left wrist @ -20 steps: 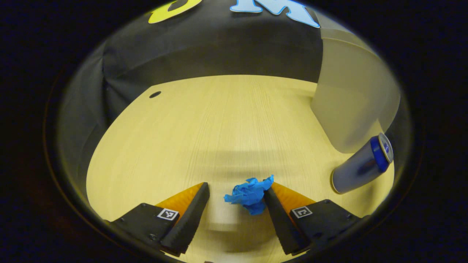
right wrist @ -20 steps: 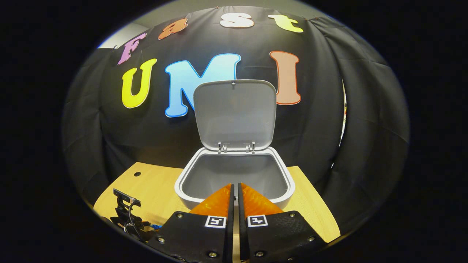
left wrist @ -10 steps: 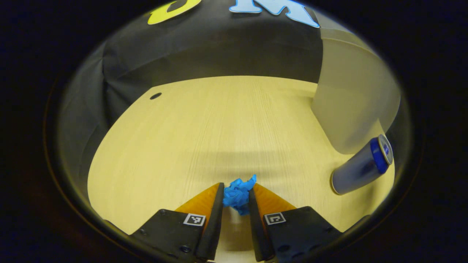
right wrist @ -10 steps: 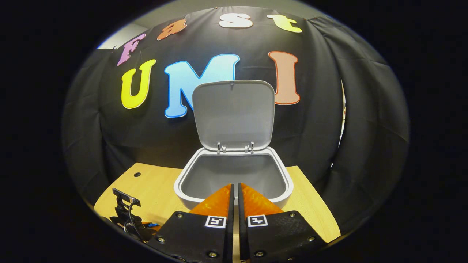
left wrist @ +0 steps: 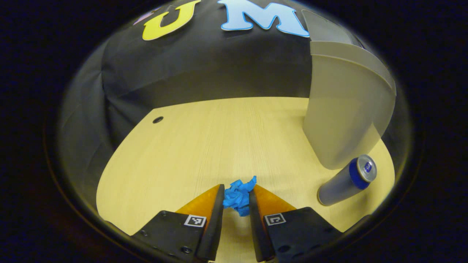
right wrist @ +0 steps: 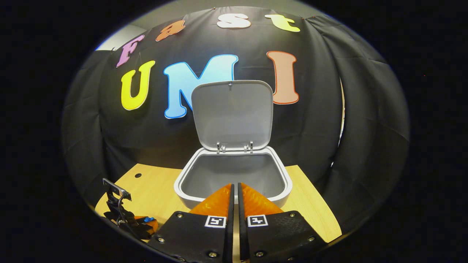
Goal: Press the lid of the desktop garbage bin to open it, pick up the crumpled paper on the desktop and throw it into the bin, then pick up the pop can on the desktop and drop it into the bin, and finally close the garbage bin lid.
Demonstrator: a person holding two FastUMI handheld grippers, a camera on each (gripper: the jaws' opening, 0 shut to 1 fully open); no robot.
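Left gripper point(left wrist: 236, 197) fingers clamp one crumpled paper point(left wrist: 238, 195); one pop can point(left wrist: 345, 180) stands beside one open-lidded bin point(right wrist: 234, 175); right gripper point(right wrist: 234, 195) fingers closed, empty.

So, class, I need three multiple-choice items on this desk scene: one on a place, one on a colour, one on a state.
1. Where is the pop can?
A. inside the bin
B. on the desktop beside the bin
C. in the right tool

2. What colour is the crumpled paper?
A. blue
B. white
C. red

3. How is the bin lid?
A. shut
B. taken off
C. raised open

Key: 1 B, it stands by the garbage bin wall; 2 A, blue between the left tool fingers; 3 C, it stands upright on its hinges.
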